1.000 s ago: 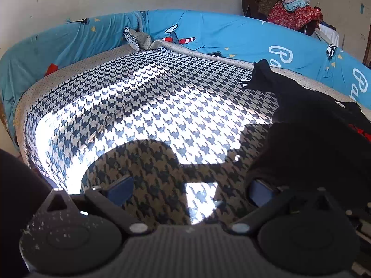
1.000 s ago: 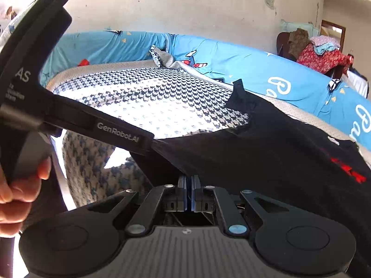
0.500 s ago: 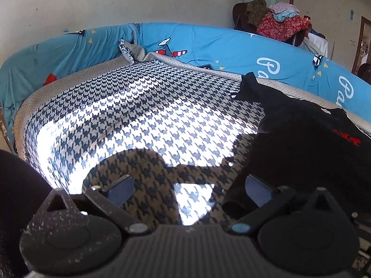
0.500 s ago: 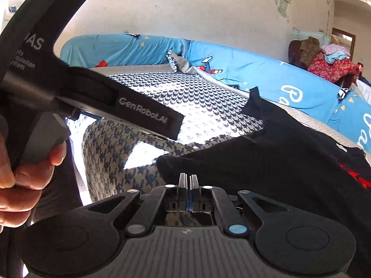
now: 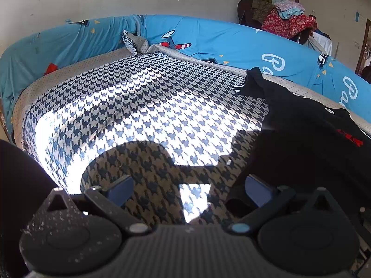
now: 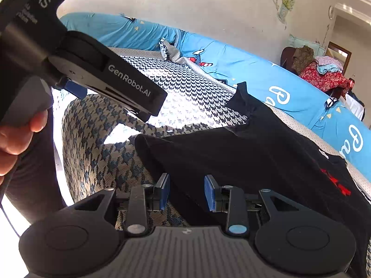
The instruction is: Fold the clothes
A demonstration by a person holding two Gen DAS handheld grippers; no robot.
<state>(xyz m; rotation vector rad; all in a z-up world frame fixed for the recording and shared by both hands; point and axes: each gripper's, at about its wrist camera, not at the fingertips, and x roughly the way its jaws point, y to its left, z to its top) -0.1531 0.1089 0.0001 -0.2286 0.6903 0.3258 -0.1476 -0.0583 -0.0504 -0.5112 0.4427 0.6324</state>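
The black T-shirt [image 6: 266, 153] is lying spread on the houndstooth bed cover [image 5: 143, 115]; the right gripper [image 6: 186, 191] is opening its jaws, cloth between them unpressed; the left gripper [image 5: 187, 188] is hovering released beside the shirt.

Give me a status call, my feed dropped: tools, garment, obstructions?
Left tool open, empty. Right tool opening, black shirt between its pads, unpinched. Shirt flat on houndstooth cover. Nothing blocking.

A matt black cloth garment [image 6: 266, 153] lies on a coarse woven houndstooth bedcover [image 5: 143, 106], edged by smooth blue printed cotton sheeting [image 5: 231, 46], while the grippers' matt black plastic housing [image 6: 183, 245] looks ribbed.
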